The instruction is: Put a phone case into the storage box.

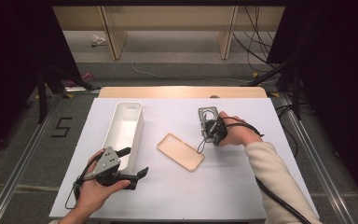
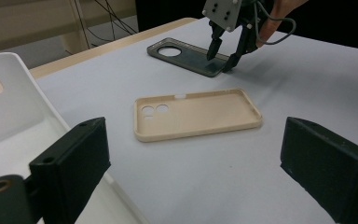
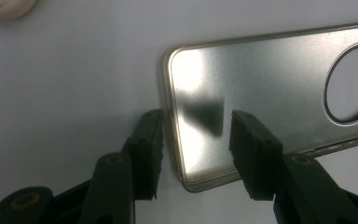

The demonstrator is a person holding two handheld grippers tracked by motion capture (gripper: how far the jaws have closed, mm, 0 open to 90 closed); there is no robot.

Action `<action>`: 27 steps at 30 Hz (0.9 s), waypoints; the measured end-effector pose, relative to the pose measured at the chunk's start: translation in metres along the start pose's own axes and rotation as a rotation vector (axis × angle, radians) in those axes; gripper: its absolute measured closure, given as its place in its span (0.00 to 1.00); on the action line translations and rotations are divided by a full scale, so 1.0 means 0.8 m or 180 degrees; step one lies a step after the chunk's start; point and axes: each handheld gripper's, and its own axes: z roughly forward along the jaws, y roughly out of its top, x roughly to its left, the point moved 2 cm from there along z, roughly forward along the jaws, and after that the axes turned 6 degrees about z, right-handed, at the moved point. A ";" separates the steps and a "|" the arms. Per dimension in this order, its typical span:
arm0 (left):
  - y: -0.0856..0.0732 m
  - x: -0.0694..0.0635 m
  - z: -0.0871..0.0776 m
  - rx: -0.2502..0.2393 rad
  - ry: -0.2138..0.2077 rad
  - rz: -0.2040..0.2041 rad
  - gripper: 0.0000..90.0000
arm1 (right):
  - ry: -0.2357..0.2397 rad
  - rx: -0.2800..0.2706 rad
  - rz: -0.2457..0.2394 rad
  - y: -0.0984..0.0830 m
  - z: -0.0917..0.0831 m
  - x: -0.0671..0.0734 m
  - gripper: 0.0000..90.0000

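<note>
The right tongs (image 3: 193, 154) stand apart, straddling the short end rim of the grey phone case (image 3: 279, 98) lying flat on the surface (image 1: 242, 186). The left tongs (image 1: 133, 163) gape wide beside the white bin (image 1: 126, 128), with the beige phone case (image 1: 180, 152) lying between the two hands.

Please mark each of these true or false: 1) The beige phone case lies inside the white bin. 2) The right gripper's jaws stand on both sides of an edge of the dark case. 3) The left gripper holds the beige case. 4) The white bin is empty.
1) False: the beige phone case lies on the table, beside the white bin.
2) True: the right gripper straddles the dark case edge, jaws apart.
3) False: the left gripper is open and holds nothing.
4) True.
</note>
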 end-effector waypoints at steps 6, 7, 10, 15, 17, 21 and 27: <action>0.000 0.000 0.000 -0.0003 -0.0004 0.0000 0.08 | 0.0134 0.0024 -0.0033 0.001 0.000 0.000 0.75; 0.000 0.000 0.000 -0.0003 -0.0003 0.0001 0.08 | 0.0134 0.0024 -0.0033 0.001 0.000 0.000 0.75; 0.000 -0.001 0.000 -0.0006 -0.0004 0.0001 0.09 | 0.0201 0.0026 -0.0024 0.001 0.000 0.000 0.80; 0.001 0.000 0.000 -0.0011 -0.0005 0.0000 0.09 | 0.0290 0.0025 0.0061 0.000 0.000 0.000 0.86; 0.001 -0.001 0.000 -0.0011 -0.0005 -0.0005 0.09 | 0.0319 0.0016 0.0065 -0.001 0.000 0.000 0.89; 0.001 -0.001 0.000 -0.0012 -0.0008 0.0006 0.09 | 0.0329 0.0018 0.0068 -0.001 0.001 0.000 0.93; 0.001 -0.001 0.000 -0.0014 -0.0009 0.0003 0.09 | 0.0314 0.0037 0.0020 0.000 0.000 0.000 0.95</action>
